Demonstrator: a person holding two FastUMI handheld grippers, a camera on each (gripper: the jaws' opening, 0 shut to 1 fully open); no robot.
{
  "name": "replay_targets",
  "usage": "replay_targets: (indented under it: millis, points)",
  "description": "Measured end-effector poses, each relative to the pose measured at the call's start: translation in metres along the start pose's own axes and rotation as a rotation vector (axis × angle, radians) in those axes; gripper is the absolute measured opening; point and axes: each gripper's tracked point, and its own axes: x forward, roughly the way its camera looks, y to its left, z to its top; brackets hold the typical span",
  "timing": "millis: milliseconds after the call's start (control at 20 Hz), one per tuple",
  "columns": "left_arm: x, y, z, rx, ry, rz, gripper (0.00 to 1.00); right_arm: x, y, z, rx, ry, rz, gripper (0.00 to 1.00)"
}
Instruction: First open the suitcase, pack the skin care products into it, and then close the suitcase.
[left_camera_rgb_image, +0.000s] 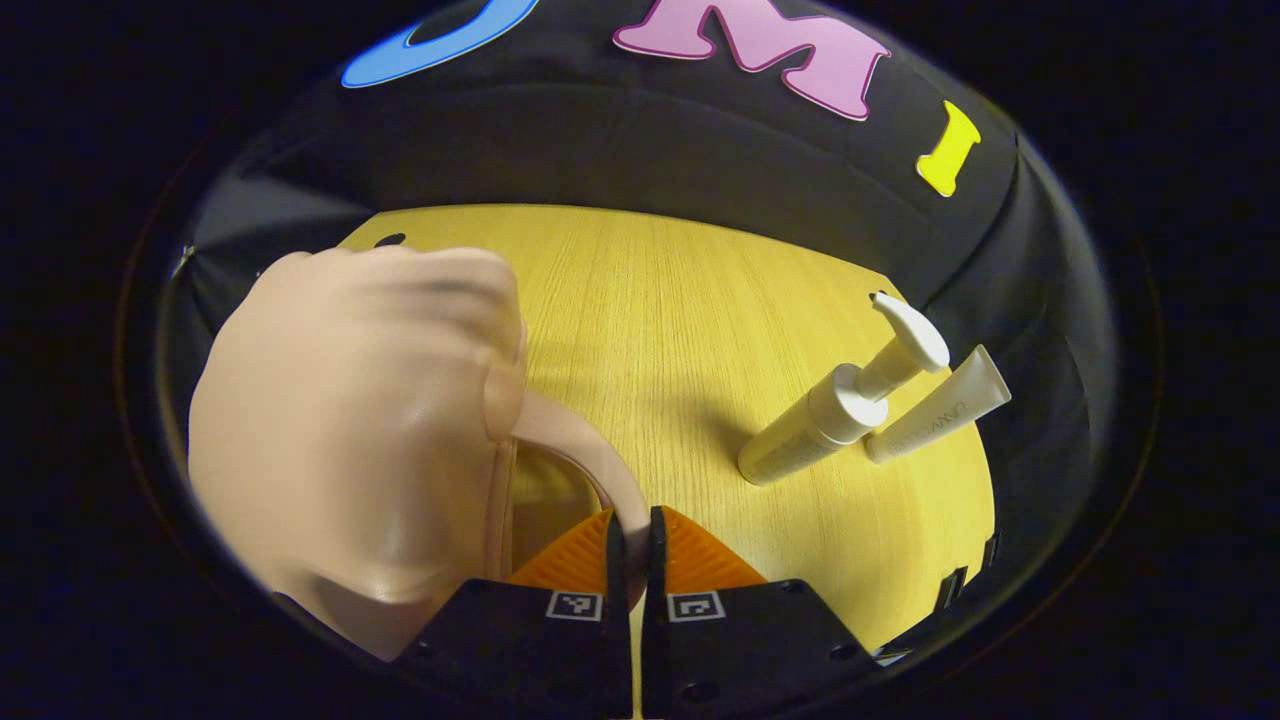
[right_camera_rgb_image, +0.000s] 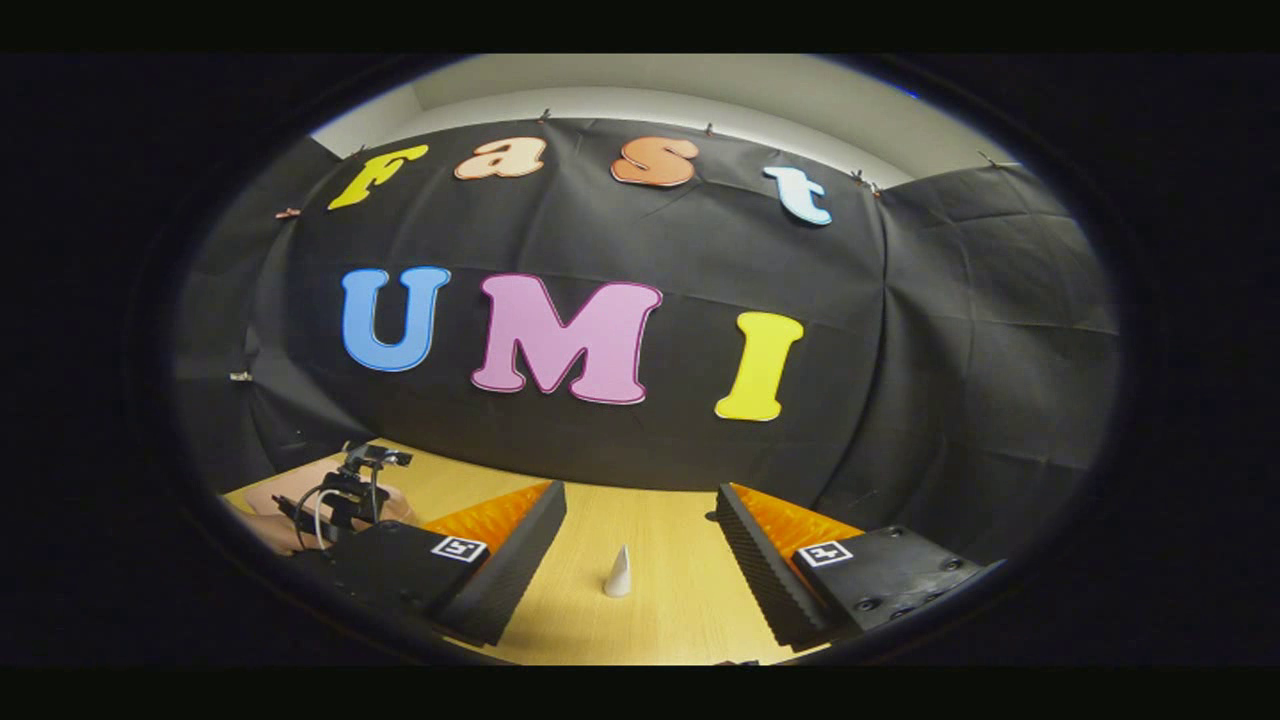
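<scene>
A pale pink suitcase (left_camera_rgb_image: 350, 420) bulks at the left of the left gripper view, on the yellow wooden table (left_camera_rgb_image: 650, 300). Its curved handle (left_camera_rgb_image: 590, 450) runs down between the orange fingers of my left gripper (left_camera_rgb_image: 632, 520), which is shut on it. To the right lie a cream pump bottle (left_camera_rgb_image: 840, 405) and a cream tube (left_camera_rgb_image: 940, 415), side by side. In the right gripper view my right gripper (right_camera_rgb_image: 640, 492) stands open above the table (right_camera_rgb_image: 660, 610), with a small white pointed tip (right_camera_rgb_image: 617, 572) showing low between its fingers. The left gripper's camera rig (right_camera_rgb_image: 350, 490) shows far left above the suitcase (right_camera_rgb_image: 265, 505).
Black cloth walls close in the table's back and right sides. The table's right edge (left_camera_rgb_image: 985, 480) runs just past the tube. Bare wood lies between the suitcase and the two products.
</scene>
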Motion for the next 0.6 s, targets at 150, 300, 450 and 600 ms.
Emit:
replay_targets:
  millis: [150, 300, 450, 600]
  points:
    - [-0.009, -0.004, 0.008, 0.022, 0.003, -0.018, 0.06, -0.004, -0.007, 0.001, 0.003, -0.012, -0.005, 0.96]
    - [-0.029, -0.002, 0.021, 0.030, 0.004, -0.010, 0.06, -0.007, -0.014, -0.004, 0.013, -0.003, -0.012, 0.96]
    - [-0.066, -0.001, 0.041, 0.026, -0.010, -0.045, 0.06, -0.010, -0.021, -0.006, 0.034, -0.006, -0.018, 0.96]
    - [-0.109, 0.008, 0.071, 0.065, -0.056, -0.051, 0.06, -0.014, -0.026, -0.007, 0.041, -0.009, -0.021, 0.96]
